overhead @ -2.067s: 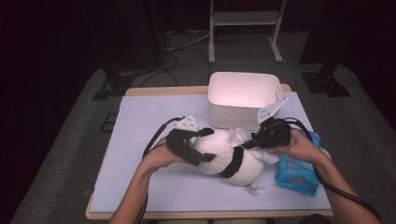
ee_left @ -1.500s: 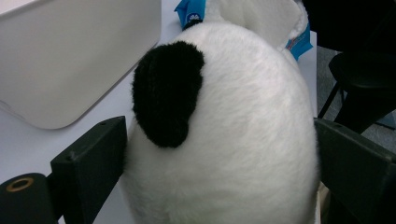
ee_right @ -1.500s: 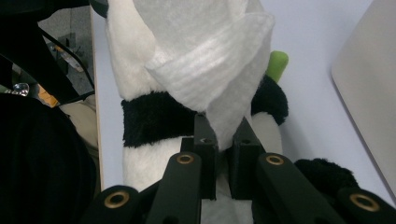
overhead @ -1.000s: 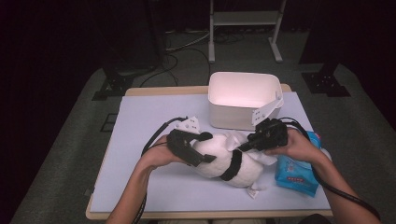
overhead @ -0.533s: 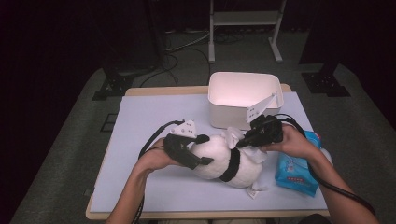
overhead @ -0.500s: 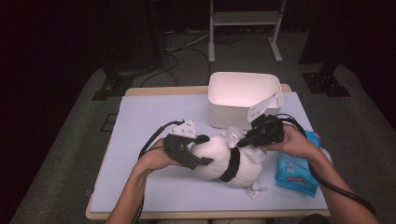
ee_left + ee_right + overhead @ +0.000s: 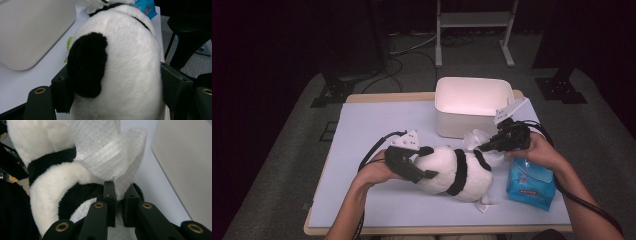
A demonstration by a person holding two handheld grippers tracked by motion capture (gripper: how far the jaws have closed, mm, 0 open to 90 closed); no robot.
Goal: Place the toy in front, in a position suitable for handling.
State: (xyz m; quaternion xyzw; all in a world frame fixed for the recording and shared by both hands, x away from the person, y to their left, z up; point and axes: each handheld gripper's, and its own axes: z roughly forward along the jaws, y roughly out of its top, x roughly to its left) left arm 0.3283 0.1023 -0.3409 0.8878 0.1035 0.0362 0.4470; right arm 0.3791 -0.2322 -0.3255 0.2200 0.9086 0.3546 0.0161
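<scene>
High view, one plush panda (image 7: 452, 170) clamped by left gripper (image 7: 414, 167), right gripper (image 7: 484, 146) pinching one wipe (image 7: 474, 138).

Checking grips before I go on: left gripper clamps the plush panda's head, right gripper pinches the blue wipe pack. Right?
Not quite. The right gripper pinches a white wipe, not the blue pack, as the right gripper view shows. The left gripper does clamp the panda.

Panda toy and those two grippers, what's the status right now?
Left gripper clamped around panda. Right gripper pinching white wipe against panda. Tub and wipe pack close by, not blocking.
</scene>
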